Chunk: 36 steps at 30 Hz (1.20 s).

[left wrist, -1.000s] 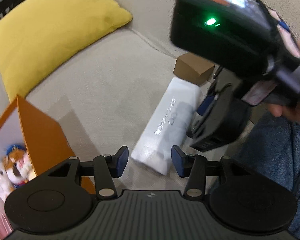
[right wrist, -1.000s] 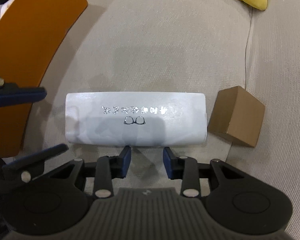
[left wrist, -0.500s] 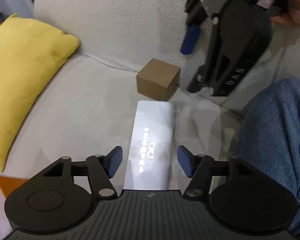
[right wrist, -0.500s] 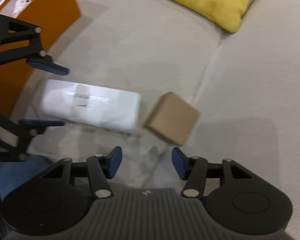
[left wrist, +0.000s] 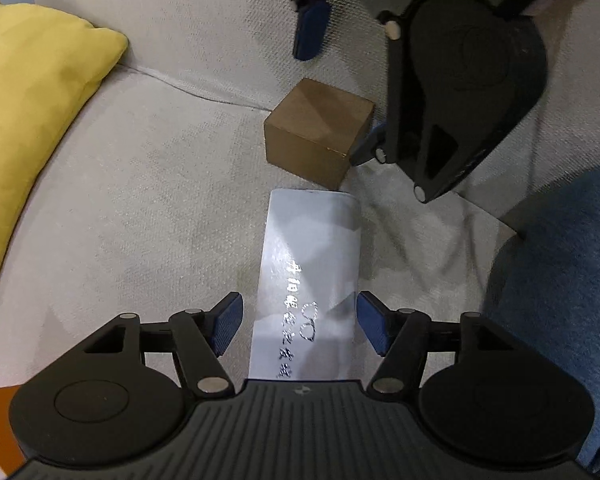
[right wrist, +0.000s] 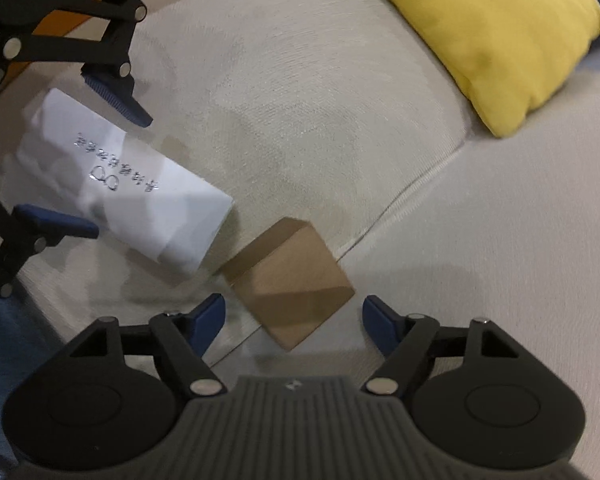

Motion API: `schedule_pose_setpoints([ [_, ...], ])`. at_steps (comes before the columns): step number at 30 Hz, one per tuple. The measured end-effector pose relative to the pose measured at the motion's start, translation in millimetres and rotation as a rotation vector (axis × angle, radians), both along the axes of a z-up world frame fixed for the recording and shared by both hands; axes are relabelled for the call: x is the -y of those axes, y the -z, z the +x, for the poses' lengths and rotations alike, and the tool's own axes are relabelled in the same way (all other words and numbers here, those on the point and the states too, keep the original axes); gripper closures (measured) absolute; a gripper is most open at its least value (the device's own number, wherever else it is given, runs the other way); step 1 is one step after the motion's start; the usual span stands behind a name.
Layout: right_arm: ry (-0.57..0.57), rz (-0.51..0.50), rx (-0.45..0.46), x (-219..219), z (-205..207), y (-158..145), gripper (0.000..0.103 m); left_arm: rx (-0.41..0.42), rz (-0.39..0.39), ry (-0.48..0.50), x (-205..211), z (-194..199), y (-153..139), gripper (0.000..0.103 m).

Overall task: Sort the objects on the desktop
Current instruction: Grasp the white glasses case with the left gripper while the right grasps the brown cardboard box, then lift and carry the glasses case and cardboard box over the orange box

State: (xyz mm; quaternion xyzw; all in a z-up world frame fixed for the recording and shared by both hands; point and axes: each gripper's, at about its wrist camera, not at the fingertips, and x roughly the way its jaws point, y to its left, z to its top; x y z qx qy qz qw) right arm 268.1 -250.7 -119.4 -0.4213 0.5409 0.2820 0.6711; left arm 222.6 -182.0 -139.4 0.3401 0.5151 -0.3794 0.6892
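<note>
Beige woven sofa (left wrist: 148, 184) under white glasses case (left wrist: 308, 272), touching brown cardboard cube (right wrist: 288, 280). Left gripper (left wrist: 300, 326) spread astride case; right gripper (right wrist: 292, 322) opening around cube, pads apart.

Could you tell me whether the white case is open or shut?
Shut. The white case lies flat on the sofa with its printed lid down and no gap showing.

My left gripper (left wrist: 299, 329) has swung over the white case (left wrist: 310, 276), jaws wider; my right gripper (right wrist: 293, 325) now straddles the brown box (right wrist: 290, 280), jaws opening.
</note>
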Motion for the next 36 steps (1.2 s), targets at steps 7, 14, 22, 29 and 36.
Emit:
schedule_pose_setpoints([
  [7,-0.065,0.016,-0.044,-6.4,9.7,9.4,0.025,0.003,0.000,0.039,2.8,-0.6,10.4,0.028],
  [14,-0.144,0.017,-0.053,-15.6,8.5,16.1,0.029,-0.034,-0.007,0.011,-1.3,3.5,16.4,0.032],
  [22,-0.117,0.043,-0.025,-14.0,4.0,7.4,0.031,0.001,-0.014,-0.039,-16.7,-1.9,1.4,0.033],
  [29,0.003,0.096,0.074,-9.1,-2.4,-17.7,0.032,0.056,-0.091,-0.085,-37.8,-24.7,-46.0,0.034],
  [36,0.127,0.260,0.153,-12.4,-28.3,-55.9,0.032,0.135,-0.151,-0.144,-62.2,-51.9,-89.3,0.034],
])
